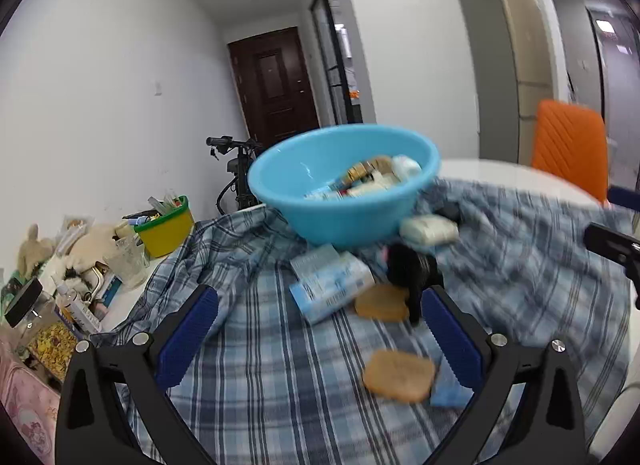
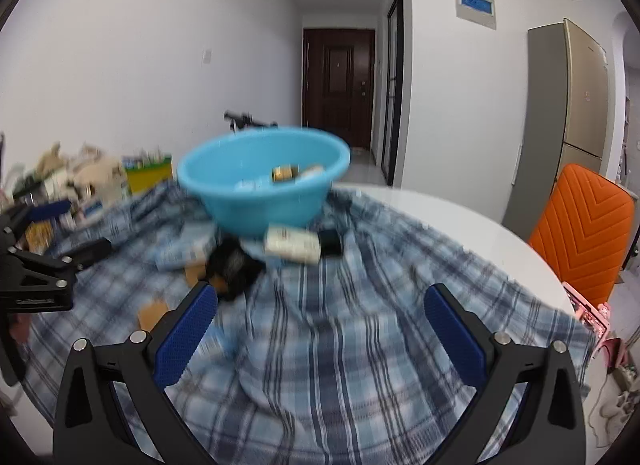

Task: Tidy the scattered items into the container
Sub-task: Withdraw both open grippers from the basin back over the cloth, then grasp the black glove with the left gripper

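Plaid cloth (image 1: 280, 365) — blurred items by basin (image 1: 344, 185)

Left claw (image 1: 320, 305) and right claw (image 2: 320, 305) both gape wide, holding nothing.

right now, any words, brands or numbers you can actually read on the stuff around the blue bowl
None can be read.
Light blue packet in front of the blue bowl: has print, blurred by motion.
White bottle beside the bowl: dark label marks, too blurred.
Items inside the bowl: labels too small and smeared.
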Action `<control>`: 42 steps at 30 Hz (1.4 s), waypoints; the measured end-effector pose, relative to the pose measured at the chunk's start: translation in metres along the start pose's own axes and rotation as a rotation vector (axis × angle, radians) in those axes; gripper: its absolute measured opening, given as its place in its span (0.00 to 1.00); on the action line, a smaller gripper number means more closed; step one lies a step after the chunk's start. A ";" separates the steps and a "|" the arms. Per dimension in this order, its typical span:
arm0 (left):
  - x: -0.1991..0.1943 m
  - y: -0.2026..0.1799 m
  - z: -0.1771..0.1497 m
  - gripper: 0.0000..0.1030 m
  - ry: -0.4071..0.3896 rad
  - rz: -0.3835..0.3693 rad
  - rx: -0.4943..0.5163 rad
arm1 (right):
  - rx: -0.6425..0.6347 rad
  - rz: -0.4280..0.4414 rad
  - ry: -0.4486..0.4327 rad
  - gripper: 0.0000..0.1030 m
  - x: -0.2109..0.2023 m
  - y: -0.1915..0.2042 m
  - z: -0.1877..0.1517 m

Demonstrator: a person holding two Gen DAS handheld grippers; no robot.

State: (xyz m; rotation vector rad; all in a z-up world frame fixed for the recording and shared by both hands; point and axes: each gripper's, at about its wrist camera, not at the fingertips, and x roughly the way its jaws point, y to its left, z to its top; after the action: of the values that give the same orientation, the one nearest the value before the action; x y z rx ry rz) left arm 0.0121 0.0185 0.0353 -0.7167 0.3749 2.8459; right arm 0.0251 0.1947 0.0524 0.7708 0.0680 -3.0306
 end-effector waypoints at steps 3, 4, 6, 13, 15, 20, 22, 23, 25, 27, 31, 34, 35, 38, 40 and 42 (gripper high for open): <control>0.002 -0.003 -0.019 1.00 0.072 -0.109 -0.076 | -0.012 0.011 0.054 1.00 0.006 0.005 -0.022; 0.003 -0.003 -0.025 1.00 0.108 -0.138 -0.116 | -0.006 0.014 0.060 1.00 0.007 0.007 -0.026; 0.000 -0.003 -0.035 1.00 0.152 -0.150 -0.153 | 0.003 0.024 0.064 1.00 0.007 0.009 -0.033; -0.019 0.006 -0.065 1.00 0.262 -0.199 -0.236 | -0.065 0.034 0.051 1.00 0.006 0.022 -0.040; -0.015 0.013 -0.070 1.00 0.255 -0.179 -0.283 | -0.070 0.037 0.058 1.00 0.010 0.024 -0.039; 0.005 0.016 -0.058 1.00 0.198 -0.114 -0.284 | -0.038 0.062 0.066 1.00 0.014 0.025 -0.036; 0.015 0.012 -0.046 1.00 0.193 -0.156 -0.261 | -0.034 0.049 0.055 1.00 0.013 0.022 -0.033; 0.020 0.010 -0.039 1.00 0.194 -0.180 -0.245 | -0.030 0.042 0.049 1.00 0.013 0.020 -0.033; 0.034 0.003 -0.027 1.00 0.206 -0.218 -0.211 | -0.013 0.037 0.046 1.00 0.014 0.016 -0.031; 0.052 -0.009 -0.014 1.00 0.236 -0.273 -0.156 | 0.000 0.052 0.056 1.00 0.018 0.013 -0.032; 0.092 -0.038 0.013 1.00 0.279 -0.325 -0.008 | -0.002 0.050 0.078 1.00 0.023 0.006 -0.033; 0.115 -0.054 0.028 1.00 0.261 -0.281 0.077 | 0.013 0.034 0.073 1.00 0.023 -0.003 -0.031; 0.121 -0.058 0.032 1.00 0.252 -0.262 0.096 | 0.023 0.029 0.069 1.00 0.022 -0.006 -0.031; 0.130 -0.066 0.039 1.00 0.248 -0.289 0.117 | 0.048 0.015 0.058 1.00 0.019 -0.014 -0.030; 0.138 -0.072 0.040 1.00 0.271 -0.292 0.139 | 0.055 0.001 0.059 1.00 0.020 -0.017 -0.031; 0.145 -0.078 0.042 1.00 0.286 -0.288 0.156 | 0.061 -0.001 0.069 1.00 0.022 -0.019 -0.032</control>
State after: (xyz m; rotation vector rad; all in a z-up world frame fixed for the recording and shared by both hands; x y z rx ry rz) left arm -0.1138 0.1208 -0.0151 -1.0545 0.4845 2.4207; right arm 0.0204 0.2153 0.0142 0.8800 -0.0239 -3.0199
